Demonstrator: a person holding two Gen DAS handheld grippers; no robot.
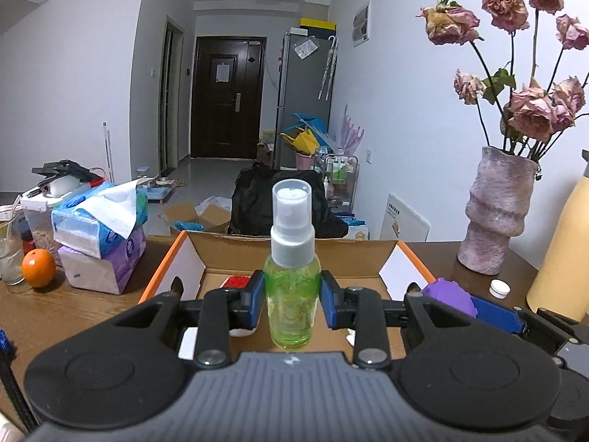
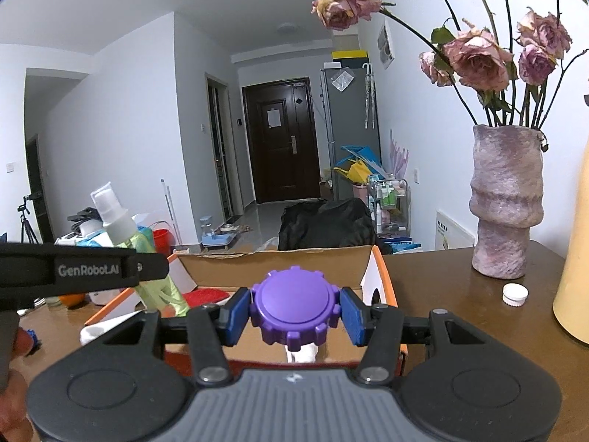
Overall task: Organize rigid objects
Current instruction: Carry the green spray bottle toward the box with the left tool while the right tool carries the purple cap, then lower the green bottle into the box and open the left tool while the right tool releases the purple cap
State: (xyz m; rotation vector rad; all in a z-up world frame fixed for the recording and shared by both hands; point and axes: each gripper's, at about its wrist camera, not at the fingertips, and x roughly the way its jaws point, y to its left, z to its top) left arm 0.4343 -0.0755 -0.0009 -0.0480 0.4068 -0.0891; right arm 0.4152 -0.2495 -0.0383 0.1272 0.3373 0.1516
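My left gripper [image 1: 292, 296] is shut on a small spray bottle [image 1: 292, 280] of green liquid with a white pump cap, held upright over the open cardboard box [image 1: 294, 254]. My right gripper [image 2: 294, 311] is shut on a purple round toothed knob [image 2: 294, 305], also above the box [image 2: 276, 259]. In the right wrist view the spray bottle [image 2: 129, 235] shows at the left, behind the left gripper's black arm. In the left wrist view the purple knob [image 1: 447, 296] shows at the right. A red item [image 2: 204, 294] lies inside the box.
A pink-grey vase [image 1: 497, 210] of dried roses stands on the brown table [image 1: 92, 305] at the right, with a white cap [image 1: 499, 288] and a tall yellow bottle [image 1: 559, 254] near it. Tissue packs [image 1: 99, 232], an orange [image 1: 38, 267] and a glass [image 1: 9, 254] sit at the left.
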